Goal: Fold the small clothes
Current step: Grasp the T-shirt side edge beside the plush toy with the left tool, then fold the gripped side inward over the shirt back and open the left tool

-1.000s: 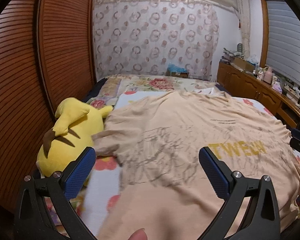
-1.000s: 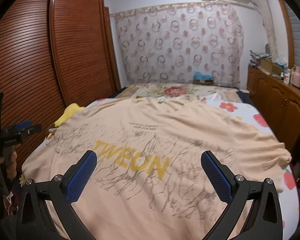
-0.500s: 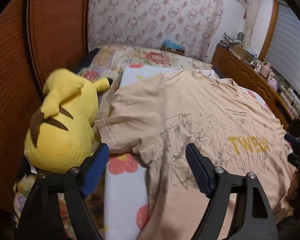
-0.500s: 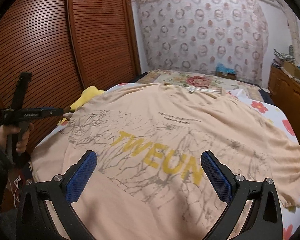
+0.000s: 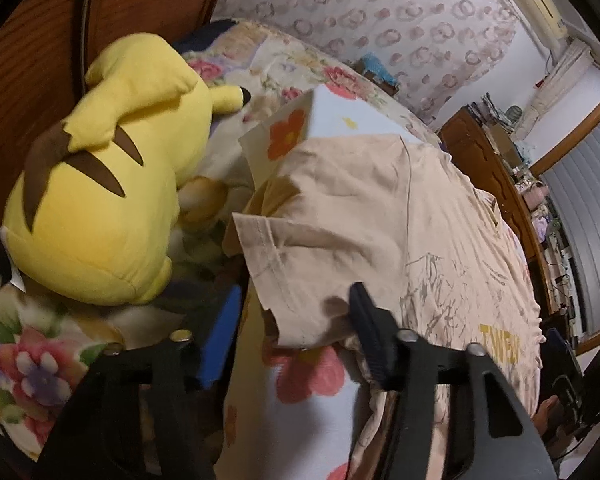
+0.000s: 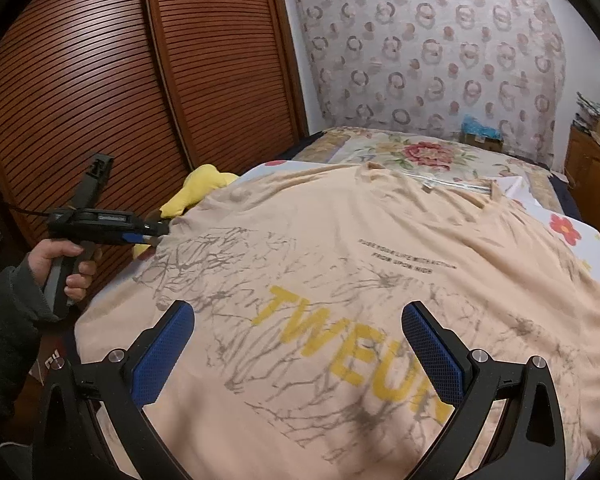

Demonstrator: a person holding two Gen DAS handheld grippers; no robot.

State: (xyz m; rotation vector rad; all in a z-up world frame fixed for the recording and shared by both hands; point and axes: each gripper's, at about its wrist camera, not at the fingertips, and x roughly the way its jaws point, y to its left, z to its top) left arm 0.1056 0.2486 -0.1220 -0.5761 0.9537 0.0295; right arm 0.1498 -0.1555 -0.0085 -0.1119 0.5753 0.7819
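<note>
A peach T-shirt with yellow "TWEUN" lettering lies spread flat on the bed, collar toward the far end. Its left sleeve hangs over the mattress edge. My left gripper is open, its jaws standing either side of the sleeve's hem corner, apart from it. It also shows in the right wrist view at the shirt's left edge. My right gripper is open and empty, hovering over the shirt's lower front.
A yellow plush toy lies left of the sleeve against the wooden louvred wardrobe. The bed has a floral sheet. A wooden dresser with clutter stands along the right wall.
My left gripper has moved forward and down to the left sleeve, its jaws narrowing around the hem. My right gripper has drifted slightly over the shirt front.
</note>
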